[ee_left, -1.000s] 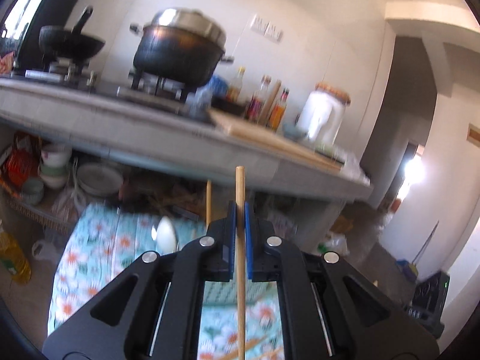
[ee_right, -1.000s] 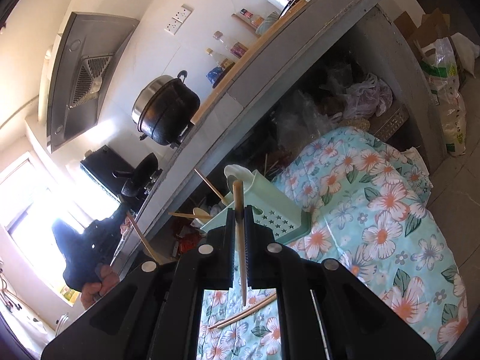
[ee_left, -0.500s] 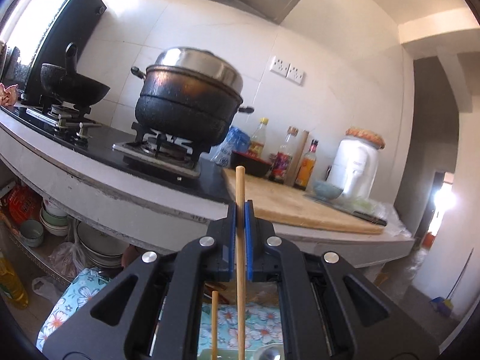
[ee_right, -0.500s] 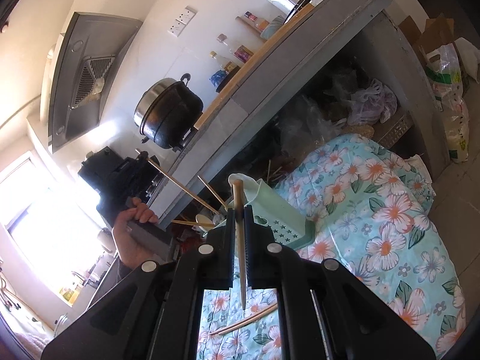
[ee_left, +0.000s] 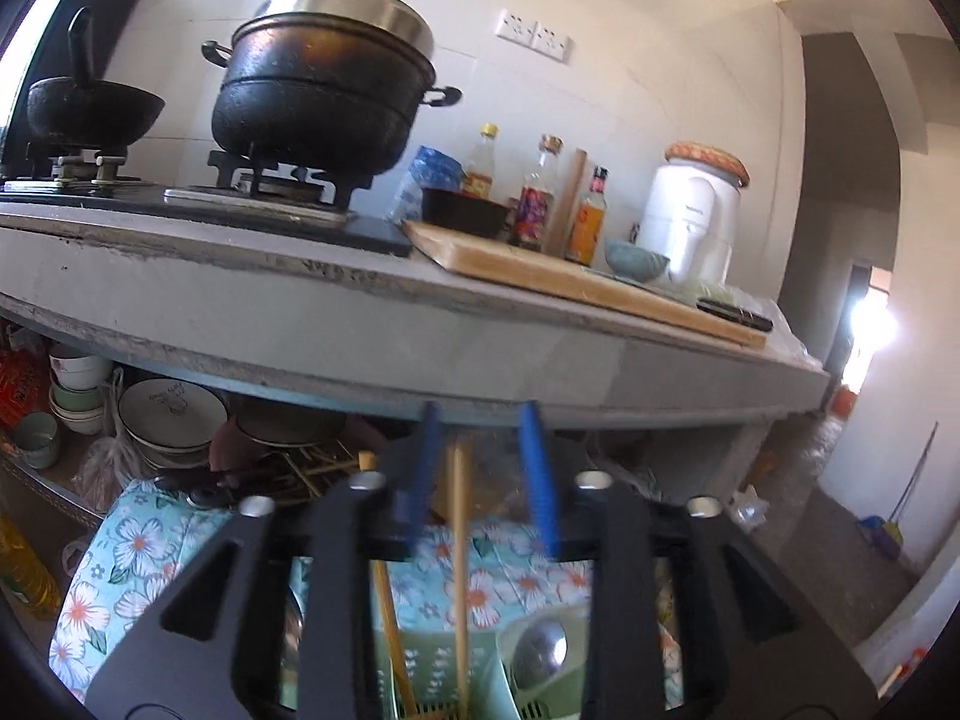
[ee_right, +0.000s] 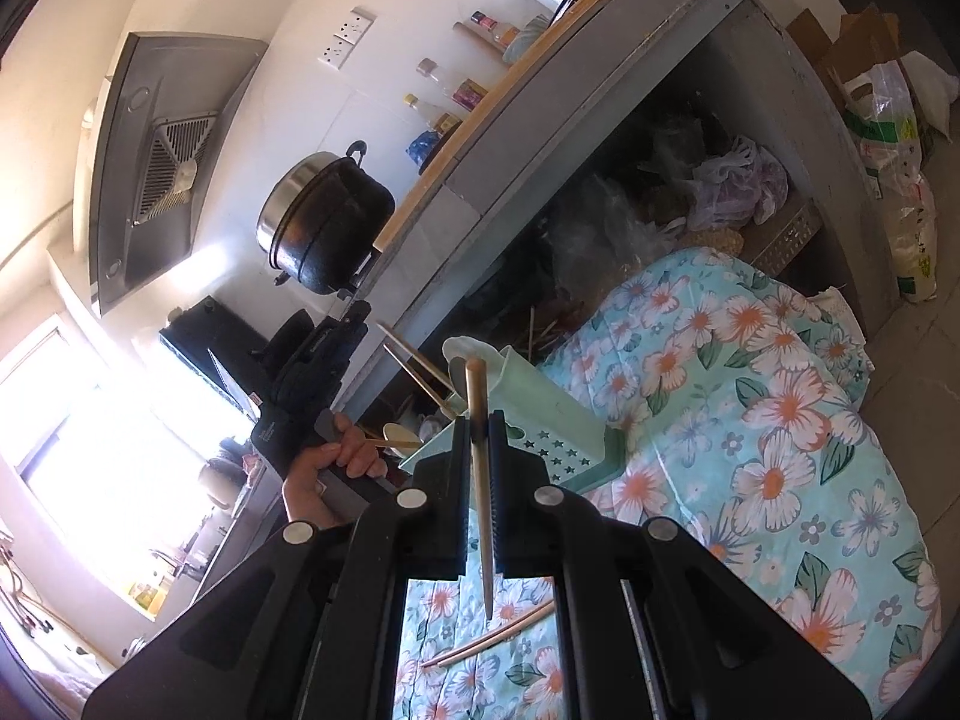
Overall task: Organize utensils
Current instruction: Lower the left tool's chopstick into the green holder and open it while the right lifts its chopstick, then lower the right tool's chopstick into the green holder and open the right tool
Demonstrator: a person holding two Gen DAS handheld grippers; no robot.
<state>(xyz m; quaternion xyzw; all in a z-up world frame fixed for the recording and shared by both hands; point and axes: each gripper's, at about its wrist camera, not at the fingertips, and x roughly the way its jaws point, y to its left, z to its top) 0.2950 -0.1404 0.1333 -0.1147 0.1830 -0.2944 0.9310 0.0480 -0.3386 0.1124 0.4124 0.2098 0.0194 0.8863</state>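
Two hand-held grippers are at work. The left hand-held gripper (ee_left: 480,468) is opening, its blue pads clear of a chopstick (ee_left: 461,570) standing between them, tip down in the green utensil holder (ee_left: 540,660) at lower centre. The right hand-held gripper (ee_right: 480,468) pinches another chopstick (ee_right: 478,420) upright, above the floral cloth (ee_right: 750,390).

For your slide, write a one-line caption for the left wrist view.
Left gripper opening, releasing a chopstick into the green utensil holder.
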